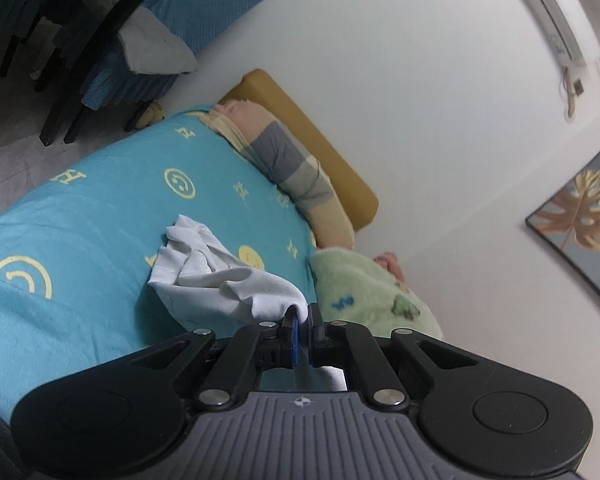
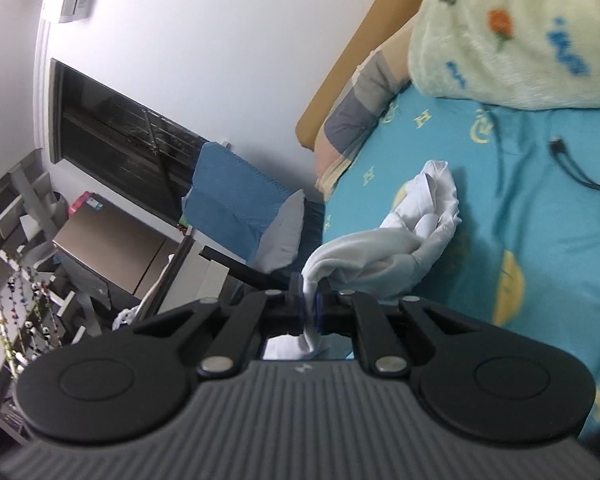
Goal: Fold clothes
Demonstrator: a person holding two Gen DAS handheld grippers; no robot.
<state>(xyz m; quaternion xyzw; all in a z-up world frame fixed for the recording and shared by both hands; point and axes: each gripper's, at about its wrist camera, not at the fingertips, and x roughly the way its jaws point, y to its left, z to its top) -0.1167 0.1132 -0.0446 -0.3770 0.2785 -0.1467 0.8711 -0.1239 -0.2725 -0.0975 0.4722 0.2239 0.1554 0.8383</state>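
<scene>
A crumpled white garment lies on the turquoise bedsheet with yellow prints. My left gripper is shut on one corner of it, and the cloth stretches away from the jaws toward the middle of the bed. In the right wrist view the same white garment trails from my right gripper, which is shut on another edge. A tail of fabric hangs down behind those jaws. Both views are tilted, and each gripper holds its pinch above the sheet.
A green fleece blanket and a striped pillow lie along the mustard headboard. A black cable rests on the bedsheet. Blue-covered chairs and a dark table stand beside the bed.
</scene>
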